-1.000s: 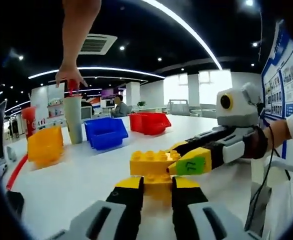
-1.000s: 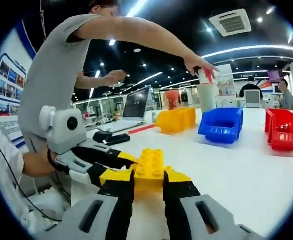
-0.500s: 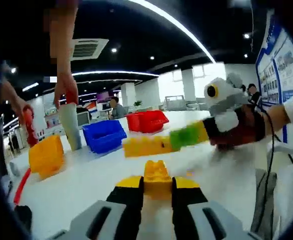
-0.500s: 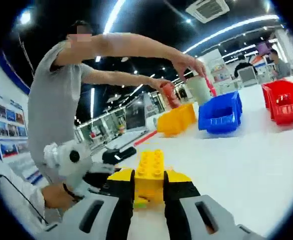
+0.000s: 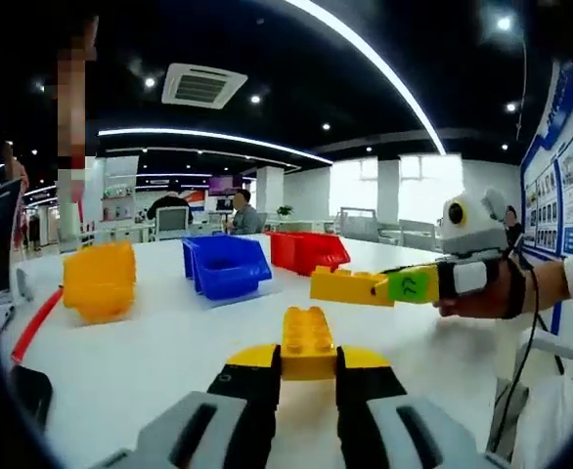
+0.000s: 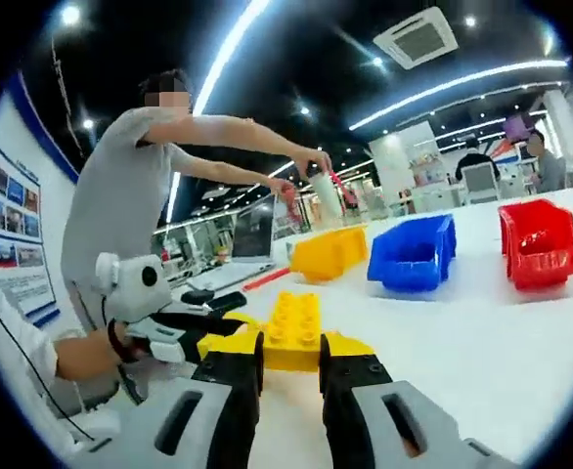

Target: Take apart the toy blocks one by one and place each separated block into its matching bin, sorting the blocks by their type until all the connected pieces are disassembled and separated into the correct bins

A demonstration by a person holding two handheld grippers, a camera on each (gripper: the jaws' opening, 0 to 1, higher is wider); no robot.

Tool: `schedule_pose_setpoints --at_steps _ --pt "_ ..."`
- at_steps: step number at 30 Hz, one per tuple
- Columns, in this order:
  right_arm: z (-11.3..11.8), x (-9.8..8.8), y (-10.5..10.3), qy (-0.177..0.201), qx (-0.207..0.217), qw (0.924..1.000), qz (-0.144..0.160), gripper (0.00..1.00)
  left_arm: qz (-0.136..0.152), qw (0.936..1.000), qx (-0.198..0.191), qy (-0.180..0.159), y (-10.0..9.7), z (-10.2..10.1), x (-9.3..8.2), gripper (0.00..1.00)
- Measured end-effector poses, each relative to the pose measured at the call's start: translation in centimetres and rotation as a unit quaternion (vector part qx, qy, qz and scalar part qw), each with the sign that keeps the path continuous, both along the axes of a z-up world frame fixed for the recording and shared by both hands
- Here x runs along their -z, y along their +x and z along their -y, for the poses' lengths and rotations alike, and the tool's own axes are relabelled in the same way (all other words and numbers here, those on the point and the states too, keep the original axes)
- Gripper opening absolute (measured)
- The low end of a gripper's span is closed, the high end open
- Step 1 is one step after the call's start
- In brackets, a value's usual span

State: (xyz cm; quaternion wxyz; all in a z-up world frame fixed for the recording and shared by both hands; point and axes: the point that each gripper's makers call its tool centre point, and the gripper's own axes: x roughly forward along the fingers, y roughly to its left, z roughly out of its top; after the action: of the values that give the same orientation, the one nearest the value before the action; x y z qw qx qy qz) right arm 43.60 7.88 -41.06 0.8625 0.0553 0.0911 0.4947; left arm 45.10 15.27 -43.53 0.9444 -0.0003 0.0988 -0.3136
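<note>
left gripper (image 5: 308, 363) sat at 6 o'clock of the left gripper view, jaws closed down on a small yellow block (image 5: 308, 342), studs facing up. right gripper (image 6: 290, 366) sat at 6 o'clock of the right gripper view, jaws likewise pinched on a yellow block (image 6: 291, 330). the two blocks were apart, each in its own gripper.

left gripper view: the right gripper came in from 3 o'clock with its longer yellow block (image 5: 350, 286) held out level above the white table (image 5: 150, 342), green tag on a jaw tip. right gripper view: the left gripper (image 6: 213, 339) came in from 9 o'clock; its block was mostly hidden behind the near block, so the grip could not be judged there.

bins stood in a row on the table past the grippers: yellow bin (image 5: 99, 280) at 10 o'clock, blue bin (image 5: 224, 265) at 11, red bin (image 5: 304, 250) at 12 in the left gripper view. in the right gripper view: yellow bin (image 6: 329, 252), blue bin (image 6: 412, 253), red bin (image 6: 536, 240) running from 12 to 3 o'clock.

a person in a grey shirt (image 6: 110, 210) stood at 10 o'clock, arm reaching over a pale cup (image 6: 326, 193) near the yellow bin. laptop (image 6: 250, 234) beside them.
</note>
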Motion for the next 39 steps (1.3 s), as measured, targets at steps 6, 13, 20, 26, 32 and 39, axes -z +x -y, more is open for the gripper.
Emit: schedule_pose_setpoints --at_steps 6,13,20,26,32,39 --pt "0.4 0.1 -0.2 -0.004 0.002 1.0000 0.004 0.24 0.013 0.9988 -0.042 -0.019 2.3 -3.0 -2.2 0.24" --pt "1.0 0.8 0.3 -0.010 0.012 0.9999 -0.001 0.24 0.033 0.9922 -0.114 -0.037 6.7 -8.7 -5.8 0.24" --pt "1.0 1.0 -0.2 -0.012 0.008 0.9999 -0.004 0.24 0.038 0.9816 -0.184 -0.036 12.4 -14.2 -8.3 0.24" --pt "0.8 1.0 -0.8 -0.018 0.002 0.9998 0.003 0.24 0.008 0.9700 -0.241 -0.031 17.9 -18.2 -7.2 0.24" --pt "0.9 1.1 -1.1 -0.017 0.000 0.9998 0.002 0.24 -0.006 0.9614 -0.274 -0.025 21.3 -19.7 -5.7 0.24" --pt "1.1 1.2 -1.2 -0.017 0.002 0.9998 0.000 0.24 0.004 0.9508 -0.309 -0.017 22.4 -20.1 -5.0 0.30"
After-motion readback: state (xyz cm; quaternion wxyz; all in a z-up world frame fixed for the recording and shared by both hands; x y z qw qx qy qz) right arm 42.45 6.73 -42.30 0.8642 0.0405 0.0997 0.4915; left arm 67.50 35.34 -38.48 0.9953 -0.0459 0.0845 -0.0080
